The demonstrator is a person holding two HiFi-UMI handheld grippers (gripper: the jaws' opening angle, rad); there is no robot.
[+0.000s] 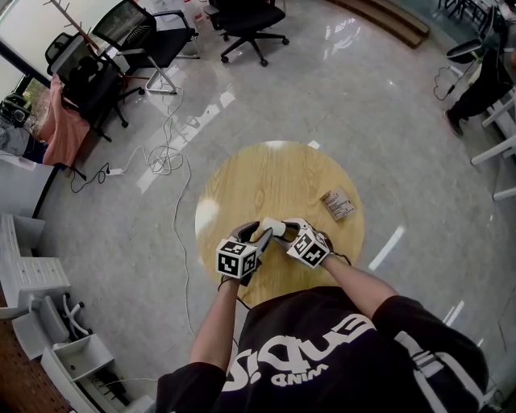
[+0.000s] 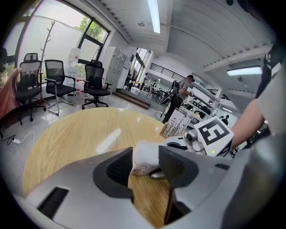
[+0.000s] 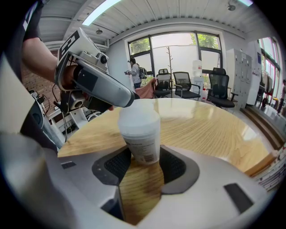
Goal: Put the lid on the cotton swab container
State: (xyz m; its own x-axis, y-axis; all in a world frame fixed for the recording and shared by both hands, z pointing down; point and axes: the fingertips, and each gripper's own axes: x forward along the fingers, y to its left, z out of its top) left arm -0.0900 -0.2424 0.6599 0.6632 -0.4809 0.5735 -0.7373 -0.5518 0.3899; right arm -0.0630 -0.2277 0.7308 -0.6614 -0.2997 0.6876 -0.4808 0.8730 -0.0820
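Note:
The cotton swab container (image 3: 144,150), a frosted white tub with a printed label, stands upright between the pads of my right gripper (image 3: 144,163), which grip its lower half just above the round wooden table (image 1: 242,181). A white lid (image 3: 138,118) sits on the container's top. My left gripper (image 2: 145,163) reaches in from the left, its jaws closed on the lid (image 2: 145,154). In the head view both grippers meet at the table's near edge, left gripper (image 1: 260,236) and right gripper (image 1: 284,230), with the white container (image 1: 272,227) between them.
A small printed packet (image 1: 337,204) lies on the table to the right of the grippers. Office chairs (image 1: 246,20) and a loose cable (image 1: 165,157) are on the floor beyond the table. The table's near edge is right under my hands.

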